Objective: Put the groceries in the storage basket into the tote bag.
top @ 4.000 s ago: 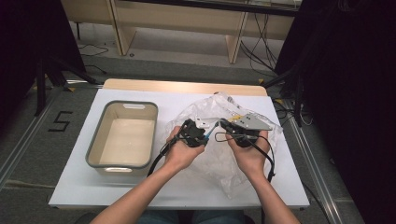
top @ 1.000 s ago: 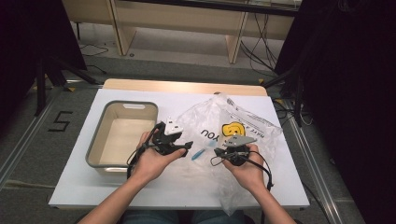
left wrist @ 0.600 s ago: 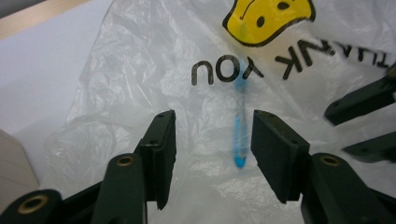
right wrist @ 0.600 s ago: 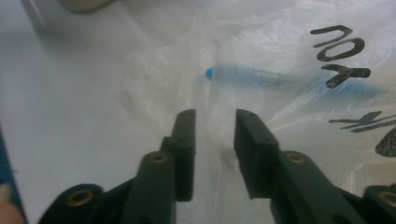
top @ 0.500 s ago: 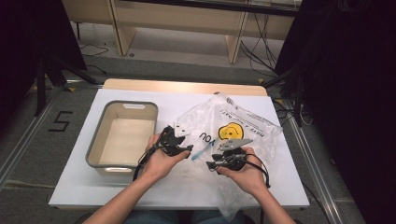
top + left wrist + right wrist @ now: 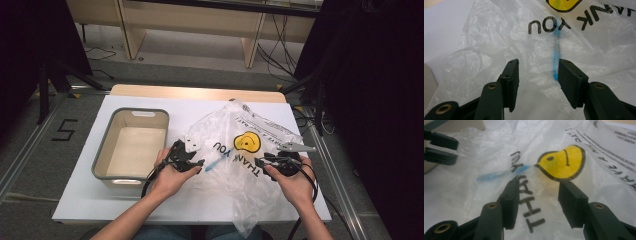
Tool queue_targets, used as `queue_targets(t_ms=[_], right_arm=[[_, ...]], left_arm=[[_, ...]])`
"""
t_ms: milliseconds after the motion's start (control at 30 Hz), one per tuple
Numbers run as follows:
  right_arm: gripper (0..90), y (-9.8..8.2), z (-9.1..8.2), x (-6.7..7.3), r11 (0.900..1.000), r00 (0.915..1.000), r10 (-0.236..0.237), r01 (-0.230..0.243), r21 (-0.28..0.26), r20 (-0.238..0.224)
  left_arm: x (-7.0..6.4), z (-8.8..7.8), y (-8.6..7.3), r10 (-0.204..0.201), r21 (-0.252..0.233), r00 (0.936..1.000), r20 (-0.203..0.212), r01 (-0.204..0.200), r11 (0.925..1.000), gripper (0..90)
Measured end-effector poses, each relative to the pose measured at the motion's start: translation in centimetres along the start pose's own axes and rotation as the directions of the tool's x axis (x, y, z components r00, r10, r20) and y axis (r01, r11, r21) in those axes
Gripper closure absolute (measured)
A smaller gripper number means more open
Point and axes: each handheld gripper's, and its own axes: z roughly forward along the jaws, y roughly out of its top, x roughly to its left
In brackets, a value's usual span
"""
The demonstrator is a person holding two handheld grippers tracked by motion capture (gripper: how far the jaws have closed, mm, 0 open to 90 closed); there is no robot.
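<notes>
White tabletop [image 6: 150, 200] is sitting under dark room surroundings, with wooden furniture and cables lying on the floor beyond its far edge.

On it, the left gripper [image 6: 199, 163] is resting in the person's left hand [image 6: 170, 177], its jaws standing apart with nothing between them except the crinkled sheet of a plastic bag [image 6: 240, 165] lying beneath; in the left gripper view [image 6: 537, 72] the jaws are framing a thin blue object [image 6: 555, 62] that is showing through the plastic just ahead of the right-hand jaw. The right gripper [image 6: 259, 162] is being held in the right hand [image 6: 295, 185], jaws likewise parted, pointing across the bag toward the left gripper. In the right gripper view [image 6: 537, 192] its jaws are hovering over the printed "THANK" lettering, with the yellow smiley face [image 6: 562, 162] just beyond them and the blue object [image 6: 499, 173] lying ahead and to the side under the film.

Beside the left gripper, away from the bag, a grey-rimmed tub [image 6: 102, 152] is standing.
</notes>
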Motion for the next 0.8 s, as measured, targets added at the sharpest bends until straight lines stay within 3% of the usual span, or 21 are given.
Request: queue_targets(t_ms=[433,600,800], right_arm=[[51.2,-1.6,-1.1,-1.0,0.999,0.9968,0.018,-0.021,0.028,0.078],[50.7,-2.5,-1.6,-1.9,0.998,0.9894,0.042,-0.05,0.049,0.139],[49.7,-2.9,-1.8,-2.3,0.996,0.983,0.055,-0.067,0.066,0.175]], left_arm=[[-0.9,-0.9,-1.0,0.009,-0.008,0.9998,0.02,-0.009,0.9999,43.4],[-1.0,-1.2,-1.5,0.013,-0.006,0.9996,0.024,-0.013,0.9999,42.8],[-1.4,-1.2,-1.9,0.018,-0.009,0.9994,0.03,-0.018,0.9998,42.1]])
